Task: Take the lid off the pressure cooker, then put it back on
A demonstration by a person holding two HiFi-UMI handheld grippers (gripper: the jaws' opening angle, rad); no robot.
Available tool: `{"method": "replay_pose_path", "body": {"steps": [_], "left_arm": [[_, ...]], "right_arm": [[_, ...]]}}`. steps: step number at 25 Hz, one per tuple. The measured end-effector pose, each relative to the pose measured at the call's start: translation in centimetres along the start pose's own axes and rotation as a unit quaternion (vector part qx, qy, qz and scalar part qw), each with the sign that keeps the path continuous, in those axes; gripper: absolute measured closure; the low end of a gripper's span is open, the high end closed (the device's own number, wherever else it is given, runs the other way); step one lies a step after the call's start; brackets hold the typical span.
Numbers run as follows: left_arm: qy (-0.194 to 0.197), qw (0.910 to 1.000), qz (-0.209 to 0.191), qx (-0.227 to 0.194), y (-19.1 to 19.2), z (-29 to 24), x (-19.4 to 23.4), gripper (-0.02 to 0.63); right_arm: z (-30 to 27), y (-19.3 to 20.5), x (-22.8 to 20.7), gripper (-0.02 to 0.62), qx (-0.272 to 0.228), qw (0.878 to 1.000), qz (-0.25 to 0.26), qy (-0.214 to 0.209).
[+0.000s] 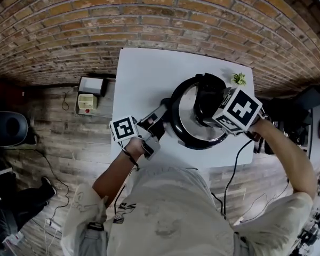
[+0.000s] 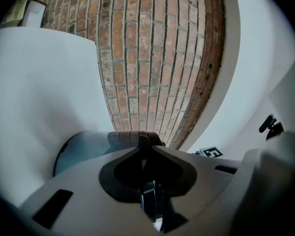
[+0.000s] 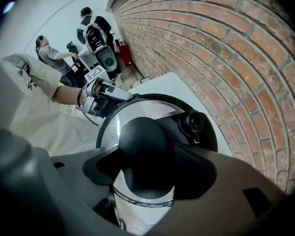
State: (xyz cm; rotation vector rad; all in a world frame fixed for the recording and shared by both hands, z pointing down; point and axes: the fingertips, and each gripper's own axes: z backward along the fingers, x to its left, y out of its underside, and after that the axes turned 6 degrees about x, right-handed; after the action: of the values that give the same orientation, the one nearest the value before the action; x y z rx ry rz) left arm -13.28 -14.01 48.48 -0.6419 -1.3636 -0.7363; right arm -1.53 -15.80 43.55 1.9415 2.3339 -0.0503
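The pressure cooker stands on the white table, its steel lid on top. My right gripper points straight down over the lid. In the right gripper view the lid's black knob fills the gap of the right gripper, both jaws against it, beside the black valve. My left gripper lies level at the cooker's left side. In the left gripper view the left gripper is nearly closed on the cooker's thin side handle, with the cooker's wall just ahead.
A small green plant sits at the table's far right corner. A brick wall runs behind the table. A white box lies on the floor at left. A cable hangs off the near edge. People stand in the background.
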Motion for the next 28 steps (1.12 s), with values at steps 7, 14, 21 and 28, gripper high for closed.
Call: {"method": "replay_pose_path", "body": {"steps": [7, 14, 21, 28], "left_arm": [[-0.012, 0.9996, -0.002, -0.026, 0.0, 0.0, -0.2, 0.541], [-0.02, 0.9992, -0.006, -0.035, 0.0, 0.1, 0.0, 0.541], [-0.025, 0.9994, -0.006, -0.026, 0.0, 0.3, 0.3, 0.541], [-0.022, 0.9994, -0.005, -0.028, 0.1, 0.0, 0.2, 0.541]], "right_arm": [[0.4, -0.1, -0.9, 0.276, -0.05, 0.991, -0.127, 0.017], [0.5, 0.0, -1.1, 0.272, -0.057, 0.985, -0.162, 0.023], [0.4, -0.2, -0.9, 0.273, -0.058, 0.988, -0.14, 0.025], [0.4, 0.0, -1.0, 0.275, -0.053, 0.991, -0.12, 0.023]]}}
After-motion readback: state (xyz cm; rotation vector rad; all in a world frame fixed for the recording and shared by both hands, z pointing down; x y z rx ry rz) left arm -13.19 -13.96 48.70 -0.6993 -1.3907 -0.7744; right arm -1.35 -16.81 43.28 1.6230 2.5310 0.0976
